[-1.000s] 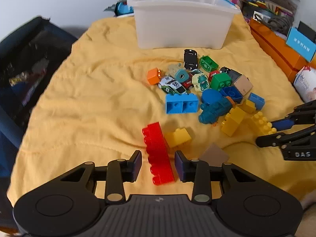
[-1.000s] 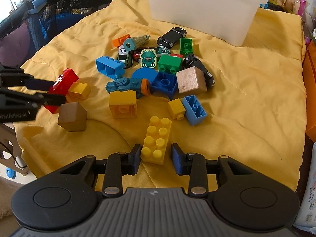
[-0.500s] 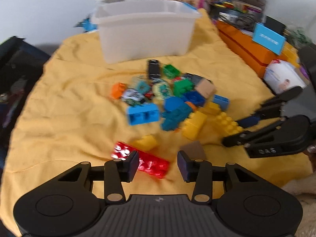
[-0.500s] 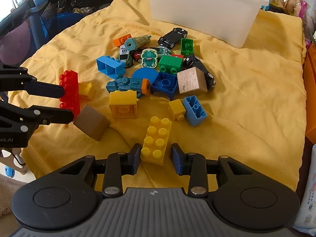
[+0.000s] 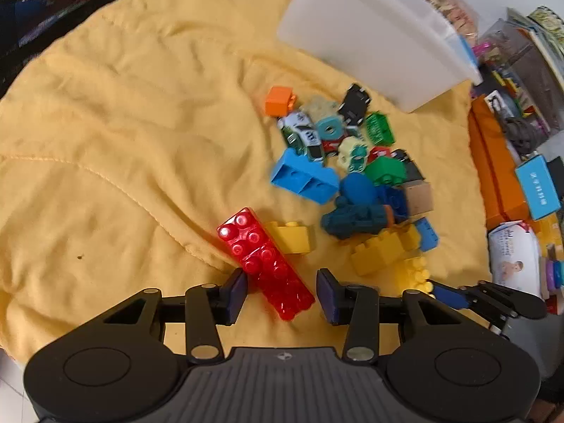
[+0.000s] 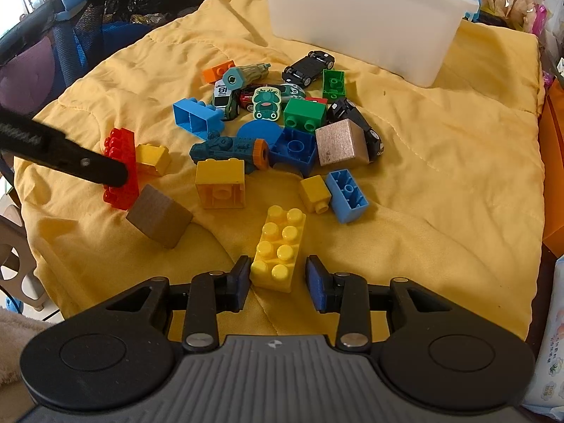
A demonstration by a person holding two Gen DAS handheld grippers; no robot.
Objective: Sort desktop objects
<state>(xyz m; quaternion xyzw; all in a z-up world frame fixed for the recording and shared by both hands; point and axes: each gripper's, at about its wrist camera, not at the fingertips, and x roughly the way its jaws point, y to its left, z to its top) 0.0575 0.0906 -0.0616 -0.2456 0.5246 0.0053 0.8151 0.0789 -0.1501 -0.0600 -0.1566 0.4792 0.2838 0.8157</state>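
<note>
Red brick: the long red brick (image 5: 265, 261) lies flat on the yellow blanket (image 5: 123, 148), studs up, on the near left side of the toy pile, well short of the white bin (image 5: 370, 38). Its near end sits between your left fingers.
Left gripper: your left gripper (image 5: 280, 294) is spread wide around that near end. The left pad (image 5: 235, 290) is touching or nearly touching the brick's side; the right pad stands clear of it, so nothing is clamped.
Yellow brick: the long yellow brick (image 6: 278, 248) lies studs up at the near edge of the pile, far from the white bin, its near end between your right fingers.
Right gripper: your right gripper (image 6: 278, 282) is released too. The left pad (image 6: 243, 278) is just beside the brick; a gap shows at the right pad.
Small yellow brick: a short yellow brick (image 5: 290, 236) touches the red brick's right side.
Brown cube: a brown wooden cube (image 6: 159, 216) sits tilted on the blanket, just beside the red brick's near end, seen from the right wrist.
Toy pile: between the two long bricks and the white bin lie a light blue brick (image 5: 303, 178), a dark teal toy train (image 5: 356, 216), a green brick (image 6: 305, 112), a black toy car (image 6: 308, 67) and an orange brick (image 5: 280, 100), mostly touching one another.
White bin: it stands at the far edge of the blanket, behind the pile.
</note>
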